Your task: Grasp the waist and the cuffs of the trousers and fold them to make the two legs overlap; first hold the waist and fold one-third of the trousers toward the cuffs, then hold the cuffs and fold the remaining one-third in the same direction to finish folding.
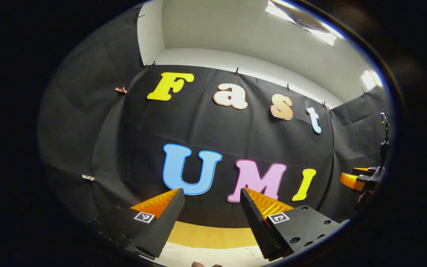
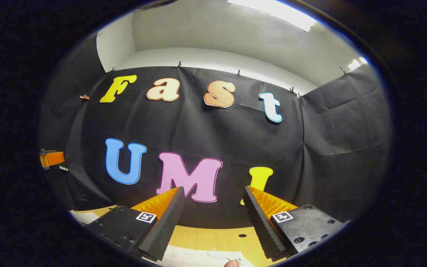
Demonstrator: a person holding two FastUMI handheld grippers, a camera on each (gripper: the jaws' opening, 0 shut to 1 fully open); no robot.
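Left tongs [image 1: 211, 194]: jaws apart, holding nothing, aimed at the wall. Right tongs [image 2: 211, 193]: jaws apart, likewise. Trousers [image 2: 198, 256]: pale cloth on the table [image 2: 213, 233], below your right tongs. Step, judged: none begun. Next: dip both tongs to waist and cuffs.

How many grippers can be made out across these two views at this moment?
2. The left gripper hangs open before the booth wall; the right gripper is open too, above the table edge. Each also appears at the other view's edge.
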